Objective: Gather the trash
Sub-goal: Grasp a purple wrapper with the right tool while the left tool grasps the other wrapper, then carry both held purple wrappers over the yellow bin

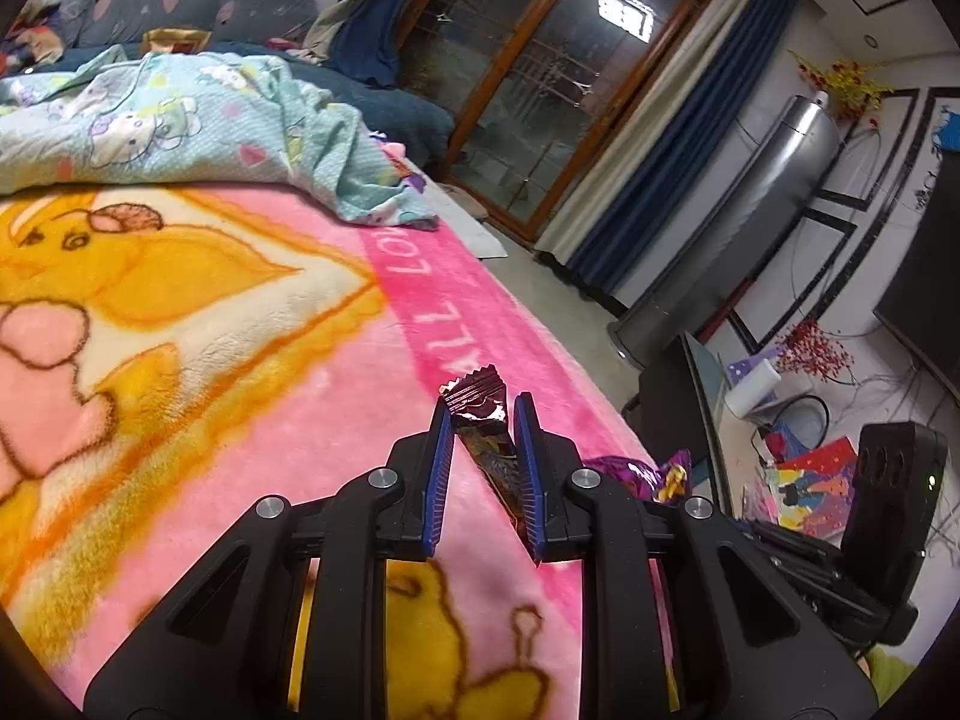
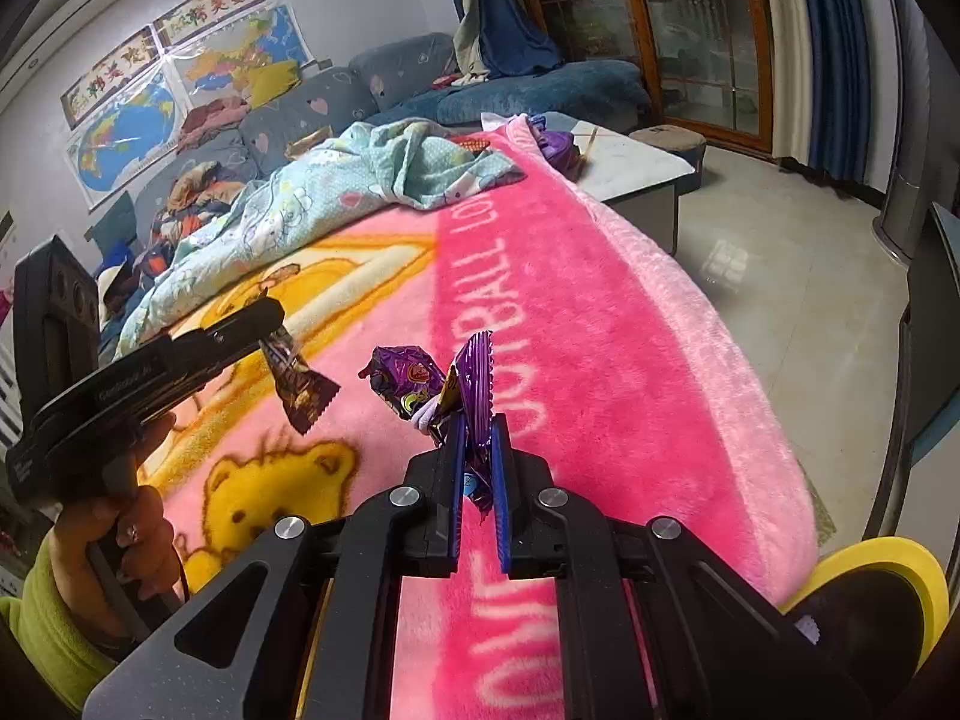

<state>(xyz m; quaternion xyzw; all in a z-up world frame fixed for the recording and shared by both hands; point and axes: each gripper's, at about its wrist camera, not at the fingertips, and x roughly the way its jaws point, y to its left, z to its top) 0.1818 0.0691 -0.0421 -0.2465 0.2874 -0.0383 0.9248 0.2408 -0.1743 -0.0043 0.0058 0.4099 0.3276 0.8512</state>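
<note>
Holding a dark wrapper [image 1: 477,405] in my left gripper [image 1: 478,420] and a purple wrapper [image 2: 471,384] pinched in my right gripper [image 2: 478,438], I judge the next move is finding a bin.

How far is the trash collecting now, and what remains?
Done: both wrappers are picked up. In hand: the left hand-held gripper holds a dark brown foil wrapper; the right hand-held gripper holds a crinkled purple foil wrapper. Left: dropping them; no bin is clearly visible.
</note>
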